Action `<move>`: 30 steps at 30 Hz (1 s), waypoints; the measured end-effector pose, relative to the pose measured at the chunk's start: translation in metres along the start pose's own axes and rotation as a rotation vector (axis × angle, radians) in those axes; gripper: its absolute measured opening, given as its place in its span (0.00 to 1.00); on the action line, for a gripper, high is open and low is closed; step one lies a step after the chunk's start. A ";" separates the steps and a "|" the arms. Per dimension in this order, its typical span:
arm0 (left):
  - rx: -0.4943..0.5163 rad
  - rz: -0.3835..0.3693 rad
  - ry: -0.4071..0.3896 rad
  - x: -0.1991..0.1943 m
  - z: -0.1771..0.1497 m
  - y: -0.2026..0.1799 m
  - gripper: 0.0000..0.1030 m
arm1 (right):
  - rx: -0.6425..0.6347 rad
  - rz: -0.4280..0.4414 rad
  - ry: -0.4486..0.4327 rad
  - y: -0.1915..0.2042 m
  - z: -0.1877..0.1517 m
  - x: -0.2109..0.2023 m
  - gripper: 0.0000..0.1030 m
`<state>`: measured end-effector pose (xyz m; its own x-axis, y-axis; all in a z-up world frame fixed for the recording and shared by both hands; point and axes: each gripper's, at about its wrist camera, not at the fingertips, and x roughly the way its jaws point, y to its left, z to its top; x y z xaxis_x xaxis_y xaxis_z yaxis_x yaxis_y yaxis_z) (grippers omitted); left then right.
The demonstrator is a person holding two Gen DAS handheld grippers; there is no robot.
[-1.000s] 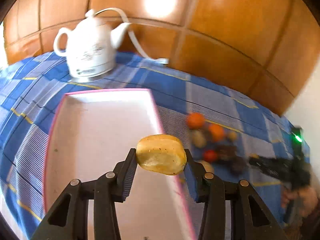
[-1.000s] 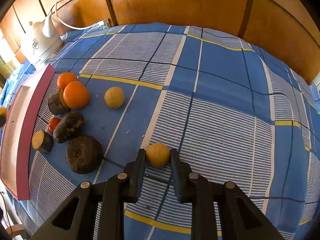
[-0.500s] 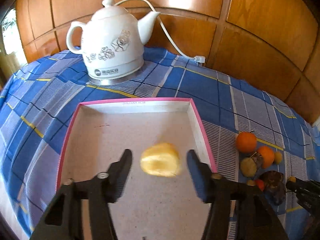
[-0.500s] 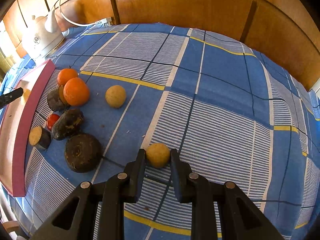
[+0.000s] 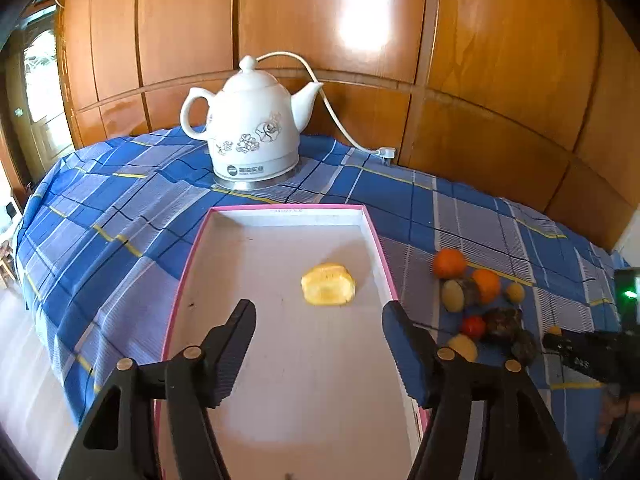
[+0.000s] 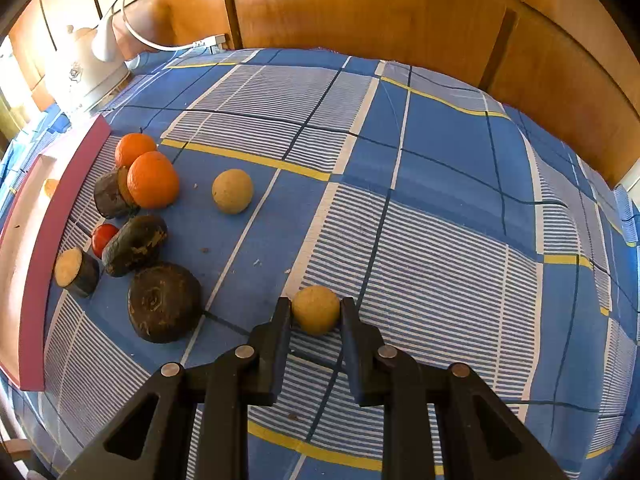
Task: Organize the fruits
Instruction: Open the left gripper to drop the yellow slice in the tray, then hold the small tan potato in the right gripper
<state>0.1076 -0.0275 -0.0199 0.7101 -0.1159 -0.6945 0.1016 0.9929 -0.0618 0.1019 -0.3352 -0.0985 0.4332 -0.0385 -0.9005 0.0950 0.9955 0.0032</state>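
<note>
Pinching a matte tan ball [image 6: 316, 309], right fingers [image 6: 280, 330]; left fingers [image 5: 240, 330] just spread, yellow ridged fruit [image 5: 328, 284] loose.

Our left black two-finger gripper [image 5: 319, 320] tilts downward, jaws just been opening, nothing between them; our right black two-finger gripper [image 6: 316, 312] points steeply down, its pads clamped tight.

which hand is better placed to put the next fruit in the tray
Right. The right gripper is shut on a small yellow fruit; the left gripper is open over the tray.
</note>
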 end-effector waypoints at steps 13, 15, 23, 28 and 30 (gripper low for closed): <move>-0.019 -0.011 -0.018 -0.040 -0.027 0.009 0.68 | -0.011 -0.015 -0.014 0.005 -0.004 -0.002 0.24; -0.025 -0.013 -0.015 -0.042 -0.029 0.011 0.69 | -0.012 -0.016 -0.015 0.005 -0.004 -0.002 0.24; -0.038 -0.016 -0.015 -0.050 -0.036 0.016 0.72 | -0.017 -0.026 -0.021 0.007 -0.007 -0.003 0.24; -0.050 -0.010 -0.005 -0.051 -0.040 0.020 0.72 | -0.024 -0.035 -0.021 0.009 -0.008 -0.004 0.24; -0.054 -0.004 -0.007 -0.053 -0.042 0.022 0.76 | -0.025 -0.036 -0.021 0.010 -0.008 -0.005 0.24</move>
<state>0.0435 0.0016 -0.0144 0.7149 -0.1203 -0.6888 0.0669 0.9923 -0.1038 0.0932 -0.3245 -0.0976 0.4482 -0.0763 -0.8907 0.0885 0.9952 -0.0407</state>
